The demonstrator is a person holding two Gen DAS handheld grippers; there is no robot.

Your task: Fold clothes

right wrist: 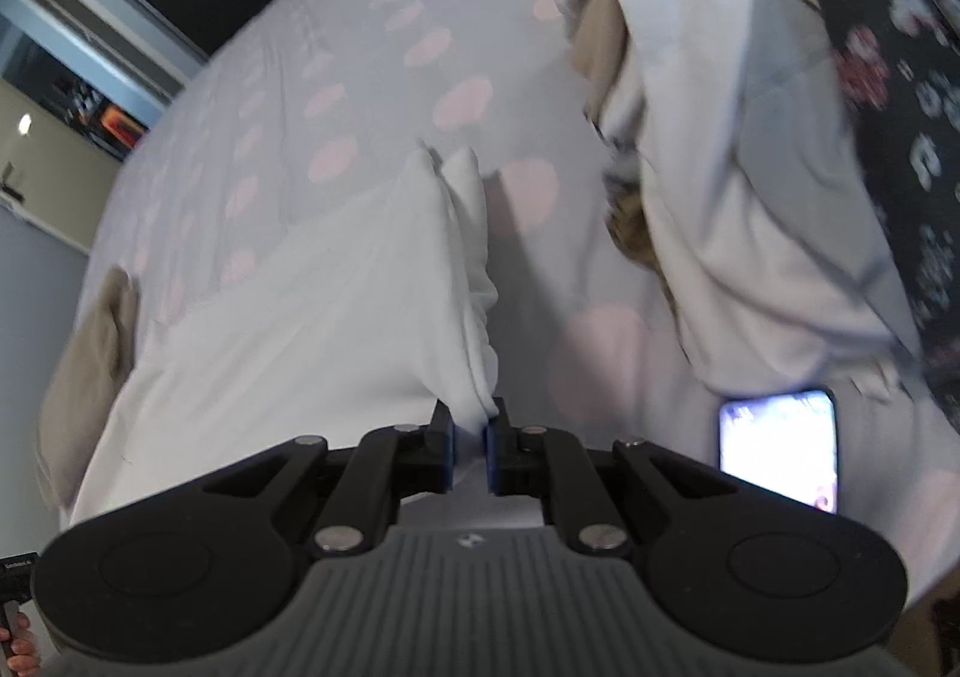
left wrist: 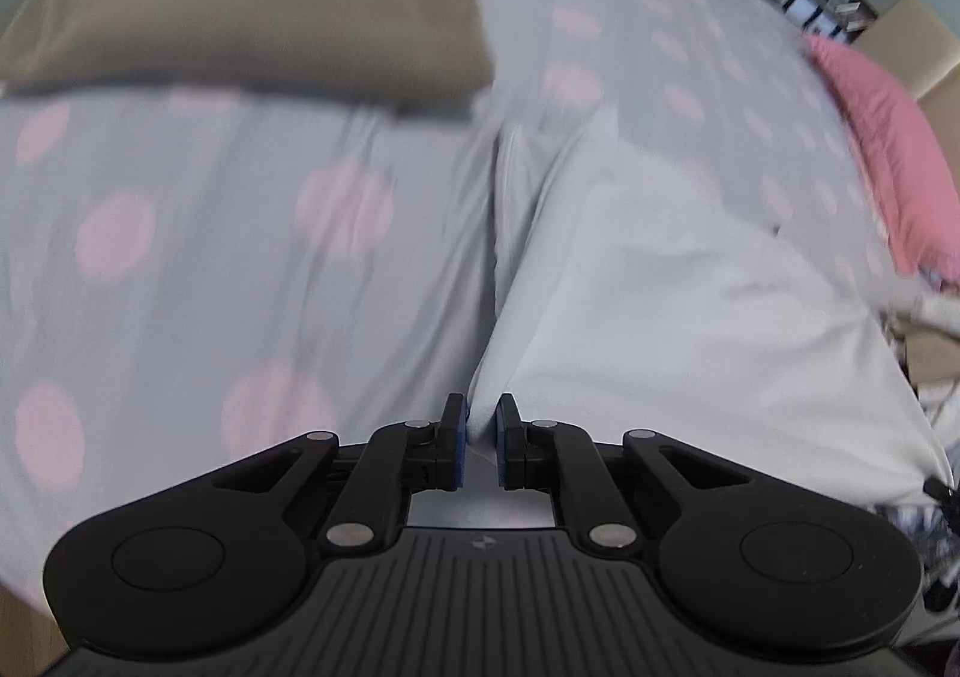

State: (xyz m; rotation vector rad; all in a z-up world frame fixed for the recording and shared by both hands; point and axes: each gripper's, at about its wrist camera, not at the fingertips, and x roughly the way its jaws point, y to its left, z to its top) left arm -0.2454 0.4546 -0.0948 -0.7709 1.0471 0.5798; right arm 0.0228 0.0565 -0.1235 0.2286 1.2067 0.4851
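Both corners pinched, ready to fold.

Left hand-held gripper (left wrist: 481, 440) and right hand-held gripper (right wrist: 470, 443) each clamp the white cotton garment (left wrist: 648, 281) at frame centre; I should keep both level.

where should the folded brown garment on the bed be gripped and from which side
Grip the brown garment at its near right corner, coming in low over the bare dotted sheet. In the left wrist view it lies flat as a thick folded slab, and that corner's stacked edge is exposed and unobstructed.
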